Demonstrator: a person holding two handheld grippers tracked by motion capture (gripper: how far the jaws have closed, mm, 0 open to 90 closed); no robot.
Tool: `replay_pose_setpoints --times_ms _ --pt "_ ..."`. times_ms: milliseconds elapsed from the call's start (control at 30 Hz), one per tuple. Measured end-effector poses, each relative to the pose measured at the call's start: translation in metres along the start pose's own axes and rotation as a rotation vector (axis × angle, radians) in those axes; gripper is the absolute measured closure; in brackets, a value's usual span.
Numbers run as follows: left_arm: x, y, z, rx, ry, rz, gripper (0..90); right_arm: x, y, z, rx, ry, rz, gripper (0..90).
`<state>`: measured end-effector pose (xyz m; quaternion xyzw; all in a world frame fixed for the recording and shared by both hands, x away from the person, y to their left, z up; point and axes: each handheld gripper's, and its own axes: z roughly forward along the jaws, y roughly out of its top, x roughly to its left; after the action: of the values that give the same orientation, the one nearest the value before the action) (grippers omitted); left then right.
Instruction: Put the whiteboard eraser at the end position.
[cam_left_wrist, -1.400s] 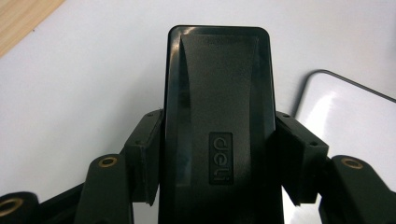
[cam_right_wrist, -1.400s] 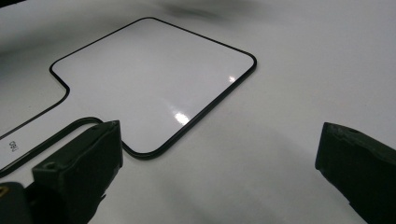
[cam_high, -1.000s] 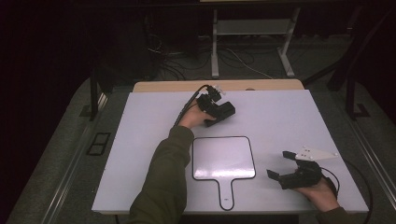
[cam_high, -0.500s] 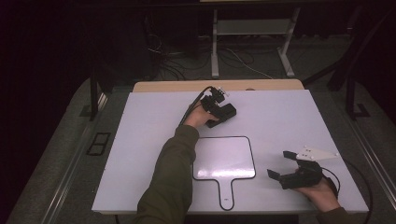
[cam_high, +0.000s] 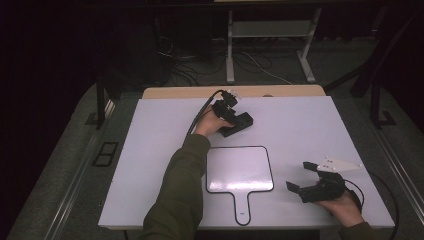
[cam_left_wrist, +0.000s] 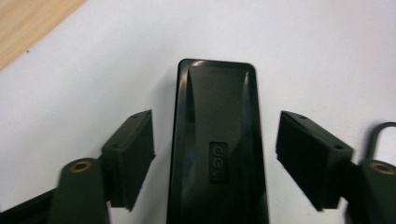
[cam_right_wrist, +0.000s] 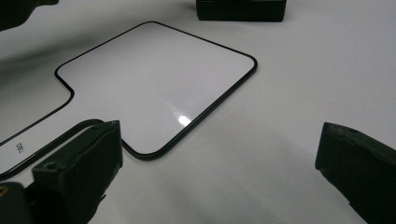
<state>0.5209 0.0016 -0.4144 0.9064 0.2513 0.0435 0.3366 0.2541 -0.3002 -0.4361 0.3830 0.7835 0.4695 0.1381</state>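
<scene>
Left tongs (cam_left_wrist: 215, 158) let go of the black eraser block (cam_left_wrist: 215, 149) at the far middle of the white surface (cam_high: 310, 130).

The jaws have just been opening and now stand clear on both flanks, so the block lies free. Its long axis runs straight away between them. The right tongs (cam_high: 302, 175) wait spread beside the handled whiteboard (cam_high: 240, 169).
</scene>
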Motion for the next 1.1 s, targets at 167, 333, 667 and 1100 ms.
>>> replay_pose_setpoints --times_ms 167,333,667,1100 --pt "-0.002 -0.004 -0.01 -0.036 -0.004 -0.007 20.1 0.0 0.0 0.001 0.003 0.0 -0.004 0.0" --pt "-0.005 -0.009 -0.02 -0.054 -0.01 -0.005 18.9 0.0 0.0 0.001 0.006 -0.002 -0.001 0.0" --pt "-0.02 -0.024 -0.042 -0.121 -0.015 -0.017 17.9 -0.002 -0.001 0.001 0.006 -0.005 0.002 0.0" --pt "-0.038 -0.056 -0.075 -0.168 -0.007 -0.018 17.8 -0.004 -0.002 0.002 0.003 -0.004 0.002 0.0"
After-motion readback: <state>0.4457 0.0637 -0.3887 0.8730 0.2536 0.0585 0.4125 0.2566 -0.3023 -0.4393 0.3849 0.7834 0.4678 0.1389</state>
